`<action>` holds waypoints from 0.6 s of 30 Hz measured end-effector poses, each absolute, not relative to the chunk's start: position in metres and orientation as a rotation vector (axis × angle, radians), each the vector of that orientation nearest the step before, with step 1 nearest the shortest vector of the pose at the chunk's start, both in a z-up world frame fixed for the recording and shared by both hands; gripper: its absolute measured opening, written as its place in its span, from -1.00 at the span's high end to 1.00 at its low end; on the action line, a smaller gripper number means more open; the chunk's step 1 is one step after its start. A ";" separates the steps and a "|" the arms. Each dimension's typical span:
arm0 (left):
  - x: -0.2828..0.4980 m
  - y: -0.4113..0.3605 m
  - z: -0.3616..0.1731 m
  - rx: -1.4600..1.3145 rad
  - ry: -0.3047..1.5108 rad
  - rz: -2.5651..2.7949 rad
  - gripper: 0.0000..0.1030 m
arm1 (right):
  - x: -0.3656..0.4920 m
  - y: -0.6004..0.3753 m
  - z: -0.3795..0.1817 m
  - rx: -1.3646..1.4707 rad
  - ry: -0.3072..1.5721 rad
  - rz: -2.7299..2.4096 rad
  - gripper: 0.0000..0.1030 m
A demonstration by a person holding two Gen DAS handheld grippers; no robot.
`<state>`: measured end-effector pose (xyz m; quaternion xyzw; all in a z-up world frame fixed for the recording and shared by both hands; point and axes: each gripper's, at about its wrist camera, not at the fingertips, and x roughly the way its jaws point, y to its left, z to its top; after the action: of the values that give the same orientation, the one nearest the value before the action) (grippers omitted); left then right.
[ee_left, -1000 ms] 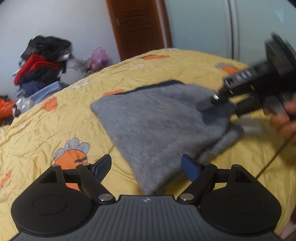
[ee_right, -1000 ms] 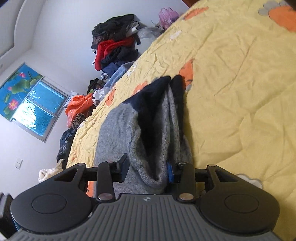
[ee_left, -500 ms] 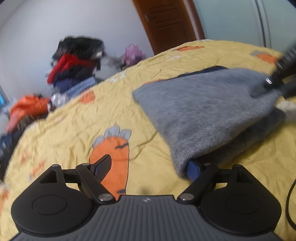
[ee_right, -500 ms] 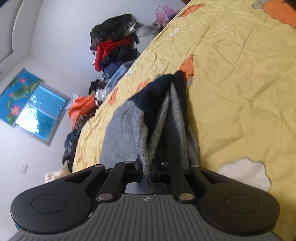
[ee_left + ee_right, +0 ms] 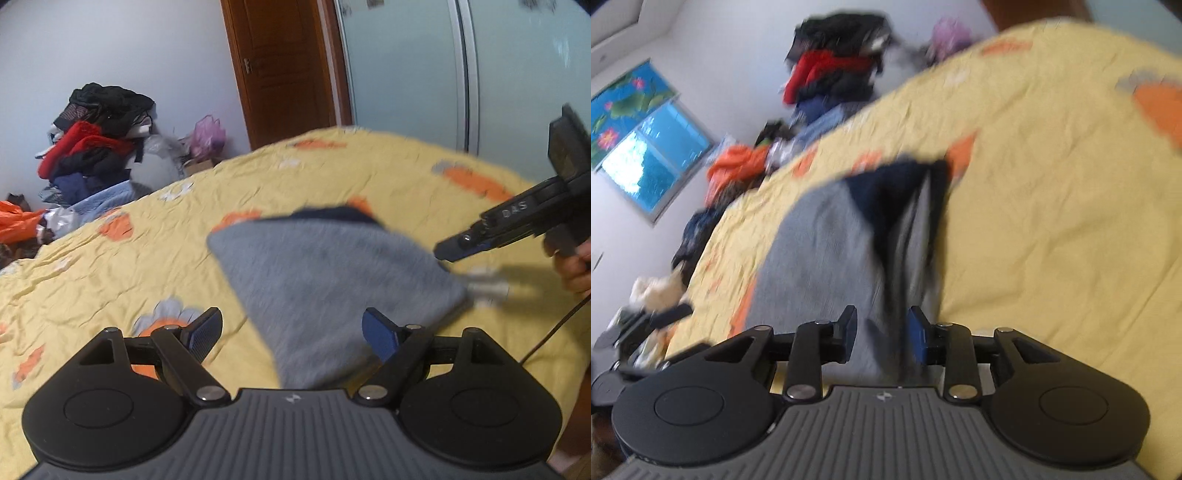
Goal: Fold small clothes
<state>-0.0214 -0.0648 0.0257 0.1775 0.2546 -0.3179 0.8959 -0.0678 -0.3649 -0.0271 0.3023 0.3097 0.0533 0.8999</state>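
— Where was the grey garment (image 5: 332,280)?
— Lay on the yellow bed (image 5: 110,266), doubled over into a flat wedge, navy trim at its far edge.

— How far along?
— Looked about one fold in; probably another fold and some squaring up left.

— And the left claw (image 5: 293,334)?
— Hung just above the garment's near edge, fingers spread wide, gripping nothing.

— The right claw (image 5: 881,334)?
— Came in low and level at the garment's right corner, parted around the layered edge without pinching it. Blurred, so contact hard to judge.

— Beyond the garment?
— Heaped clothes pile (image 5: 92,144) past the bed's far side.
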 end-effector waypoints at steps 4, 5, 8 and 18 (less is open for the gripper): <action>0.005 -0.091 0.026 0.328 0.519 -0.603 -0.62 | -0.030 -0.380 -0.023 0.699 0.593 0.124 0.26; 0.012 -0.098 0.023 0.325 0.521 -0.596 -0.62 | -0.018 -0.383 -0.028 0.733 0.609 0.126 0.25; 0.027 -0.120 0.007 0.354 0.552 -0.542 -0.62 | 0.012 -0.384 -0.047 0.837 0.653 0.170 0.21; 0.036 -0.131 -0.019 0.327 0.646 -0.533 -0.62 | 0.025 -0.366 -0.052 0.641 0.662 0.089 0.64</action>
<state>0.0362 -0.1312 -0.0185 0.1581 0.3123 -0.2575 0.9007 0.0247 -0.3664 -0.0524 0.3094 0.3195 0.0429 0.8946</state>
